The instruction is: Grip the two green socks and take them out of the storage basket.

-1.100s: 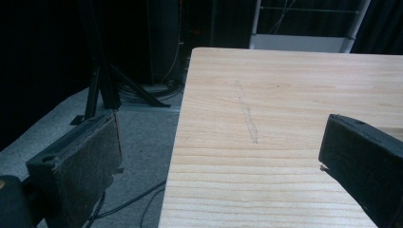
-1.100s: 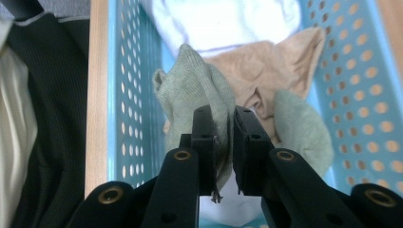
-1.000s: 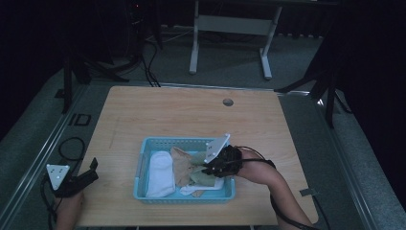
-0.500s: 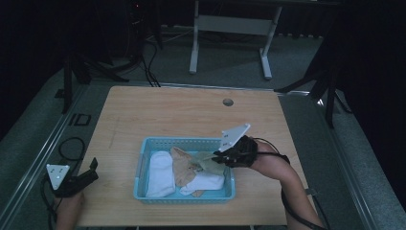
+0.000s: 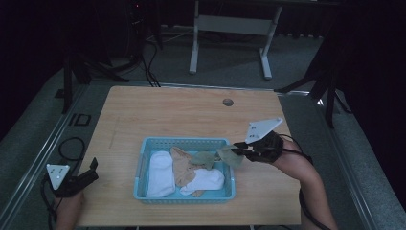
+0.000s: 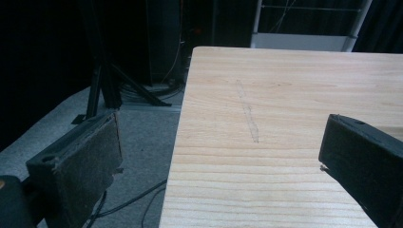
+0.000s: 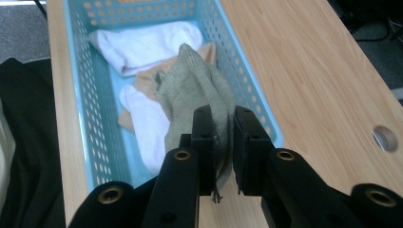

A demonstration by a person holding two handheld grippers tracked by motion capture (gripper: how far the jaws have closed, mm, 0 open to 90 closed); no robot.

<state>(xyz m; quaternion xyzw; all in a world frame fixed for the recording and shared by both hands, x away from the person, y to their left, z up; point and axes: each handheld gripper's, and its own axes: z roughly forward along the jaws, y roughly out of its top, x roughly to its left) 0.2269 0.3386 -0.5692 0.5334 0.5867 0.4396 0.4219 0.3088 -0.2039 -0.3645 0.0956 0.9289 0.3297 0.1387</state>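
Note:
A light blue perforated basket (image 5: 143, 163) (image 7: 81, 85) sits at the table's front middle and holds white socks (image 5: 160, 172) (image 7: 142, 40) and a tan sock (image 5: 182, 165). My right gripper (image 5: 239, 152) (image 7: 223, 142) is shut on a grey-green sock (image 5: 225, 156) (image 7: 195, 88), lifted over the basket's right rim, its far end still trailing inside. My left gripper (image 5: 88, 170) (image 6: 218, 152) rests at the table's front left corner, jaws wide apart with nothing between them.
The wooden table (image 5: 191, 115) has a round cable hole (image 5: 228, 102) (image 7: 386, 137) near its far edge. Bare wood lies right of the basket and across the far half. Cables and stand legs (image 5: 230, 43) are on the floor beyond.
My right gripper has moved right and up, dragging the grey-green sock out over the basket's right rim. The left gripper has stayed put.

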